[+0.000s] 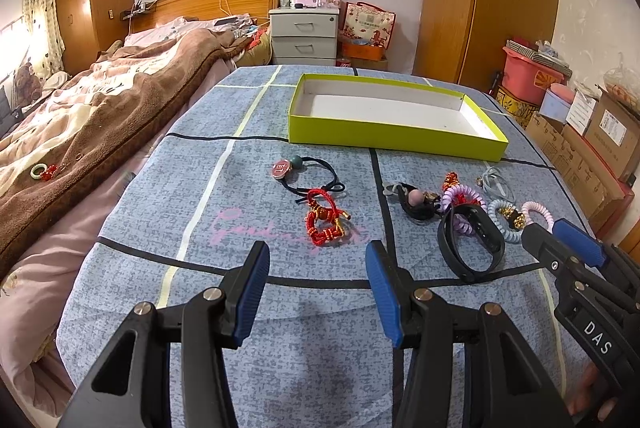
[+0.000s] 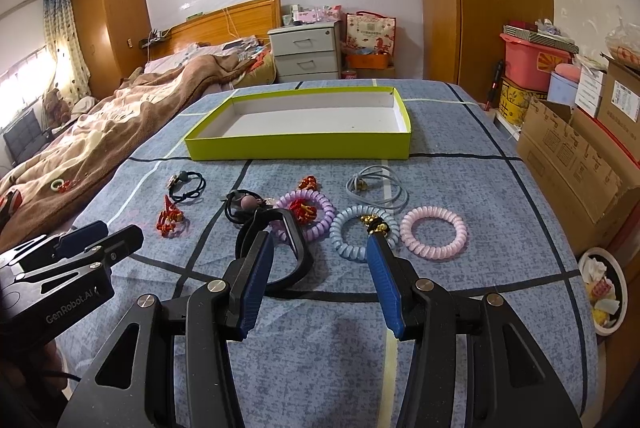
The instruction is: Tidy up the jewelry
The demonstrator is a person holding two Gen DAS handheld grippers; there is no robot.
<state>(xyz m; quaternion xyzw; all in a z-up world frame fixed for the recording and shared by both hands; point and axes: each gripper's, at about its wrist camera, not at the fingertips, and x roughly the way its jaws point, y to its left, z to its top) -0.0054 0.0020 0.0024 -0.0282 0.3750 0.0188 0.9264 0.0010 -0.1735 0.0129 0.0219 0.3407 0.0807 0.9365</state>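
- Left hand-held gripper point(image 1: 318, 260): I see its blue-padded jaws spread wide and holding nothing, hovering above the blue patterned cloth point(image 1: 280, 368) that covers the table.
- Right hand-held gripper point(image 2: 320, 252): its jaws stand wide apart too, gripping nothing; in its own view the black band point(image 2: 298, 252) sits just beyond the left finger and the pale blue coil tie point(image 2: 352, 240) just beyond the right finger.
- Green box point(image 2: 304, 143): a shallow open tray with a white inside, lying at 12 o'clock from the right gripper, past all the jewelry.
- Red knotted bracelet point(image 1: 326, 220): at 12 o'clock from my left gripper, near it and apart from the rest; the black hair tie with a pink charm point(image 1: 308, 173) lies just beyond it, their ends touching or overlapping.
- Central cluster, right wrist view: a black tie with a mauve bead point(image 2: 242, 205) at 11 o'clock, touching the black band; the purple coil tie point(image 2: 316, 216) with a red ornament inside its ring at 12 o'clock.
- Pink coil tie point(image 2: 434, 232): at 1 o'clock, just beside the pale blue coil.
- Grey cord tie point(image 2: 378, 189): beyond the two coils, between them and the box.
- Bed point(image 1: 80, 115): at 10 o'clock, beside the table, under a brown blanket.
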